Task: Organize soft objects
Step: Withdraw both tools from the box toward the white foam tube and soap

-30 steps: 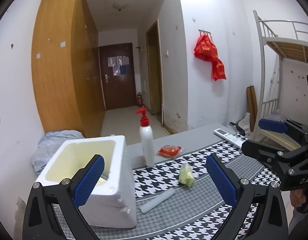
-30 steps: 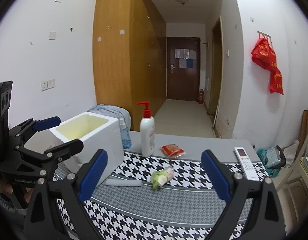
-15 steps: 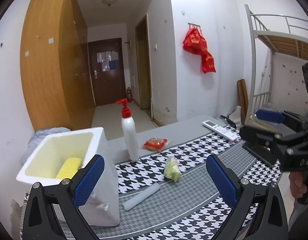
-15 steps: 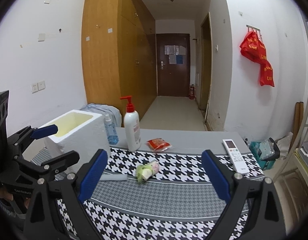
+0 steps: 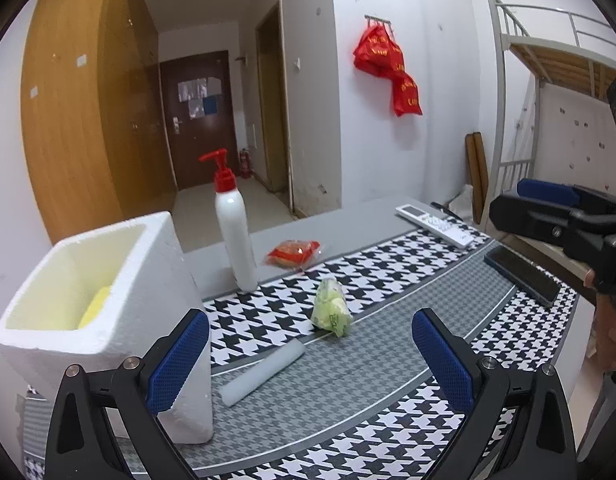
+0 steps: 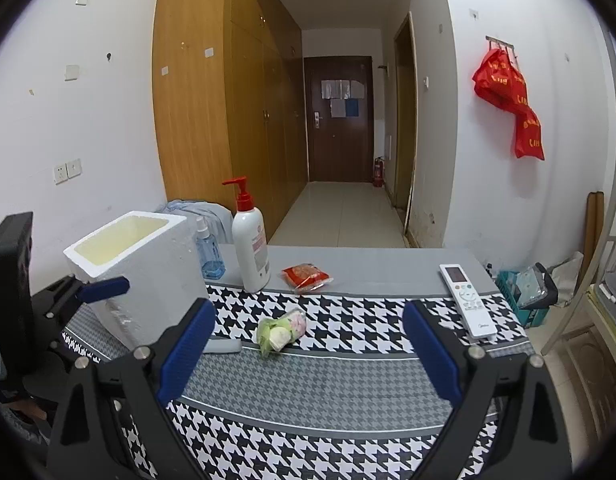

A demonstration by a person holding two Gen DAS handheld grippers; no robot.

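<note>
White foam box (image 5: 107,292) on counter (image 5: 348,380), left end: yellow soft item (image 5: 95,306) noted inside. Green bagged item (image 5: 330,308), red packet (image 5: 293,252), white roll (image 5: 261,372) observed outside box. Left tool (image 5: 310,360), right tool (image 6: 308,354): spread wide, nothing held.

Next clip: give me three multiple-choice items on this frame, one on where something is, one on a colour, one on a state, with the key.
1. Where does the green bagged item lie?
A. inside the foam box
B. on the houndstooth cloth
C. on the remote control

2. What colour is the pump on the lotion bottle?
A. red
B. blue
C. white

3. How is the left gripper?
A. shut on the white roll
B. shut on nothing
C. open and empty

Key:
1 B, it rests on the houndstooth cloth, outside the foam box.
2 A, the pump head is red.
3 C, its blue fingers stand wide apart, and the white roll lies on the cloth beyond them.
</note>
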